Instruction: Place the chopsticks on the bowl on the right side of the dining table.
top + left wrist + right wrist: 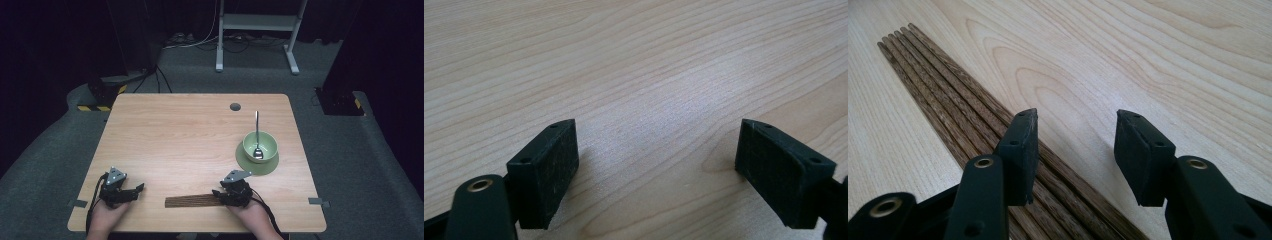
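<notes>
Several dark wooden chopsticks [192,201] lie side by side near the table's front edge. My right gripper [223,194] rests at their right end; in the right gripper view it [1075,150] is open, its left jaw above the chopsticks [955,107] and nothing between the jaws. My left gripper [135,190] sits at the front left of the table; in the left gripper view it [656,172] is open wide over bare wood. A green bowl [260,144] with a metal spoon [257,135] in it stands on a green saucer [257,162] at the right.
The wooden table [185,135] has a round cable hole [235,106] near its far edge. A white frame stand [257,30] and cables are on the floor beyond the table.
</notes>
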Available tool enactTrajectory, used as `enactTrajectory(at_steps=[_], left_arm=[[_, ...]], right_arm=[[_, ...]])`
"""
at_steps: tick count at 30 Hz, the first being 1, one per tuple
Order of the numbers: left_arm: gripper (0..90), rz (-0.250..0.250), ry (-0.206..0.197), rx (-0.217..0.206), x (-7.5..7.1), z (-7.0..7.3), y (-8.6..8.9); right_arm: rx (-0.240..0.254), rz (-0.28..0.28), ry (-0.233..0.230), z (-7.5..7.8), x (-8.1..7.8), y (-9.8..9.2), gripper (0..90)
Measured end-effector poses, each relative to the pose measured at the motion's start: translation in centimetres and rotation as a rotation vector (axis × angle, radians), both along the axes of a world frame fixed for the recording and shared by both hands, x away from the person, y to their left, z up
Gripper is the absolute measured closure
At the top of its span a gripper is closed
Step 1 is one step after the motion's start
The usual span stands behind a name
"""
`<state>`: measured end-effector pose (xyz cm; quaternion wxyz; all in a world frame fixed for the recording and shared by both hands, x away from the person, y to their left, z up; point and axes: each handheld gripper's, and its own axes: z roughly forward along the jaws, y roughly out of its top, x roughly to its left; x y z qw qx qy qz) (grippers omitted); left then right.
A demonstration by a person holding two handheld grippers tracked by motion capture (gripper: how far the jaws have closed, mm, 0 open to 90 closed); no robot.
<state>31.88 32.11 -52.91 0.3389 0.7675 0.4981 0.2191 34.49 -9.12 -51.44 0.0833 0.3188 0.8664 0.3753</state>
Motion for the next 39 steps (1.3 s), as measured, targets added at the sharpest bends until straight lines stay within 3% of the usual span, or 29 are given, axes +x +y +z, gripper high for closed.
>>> enactTrajectory(at_steps=[12, 27, 39], left_arm=[[19.0, 0.005, -0.003, 0.0, 0.0, 0.0, 0.0], [20.0, 0.008, -0.005, 0.002, 0.0, 0.0, 0.0], [20.7, 0.005, -0.006, 0.001, -0.1, 0.0, 0.0]], right_arm=[[-0.006, 0.017, 0.003, -0.1, 0.0, 0.1, 59.0], [-0.043, -0.059, -0.02, -0.2, 0.7, -0.8, 65.3], [-0.054, -0.084, -0.042, -0.2, 1.3, -2.0, 72.5]])
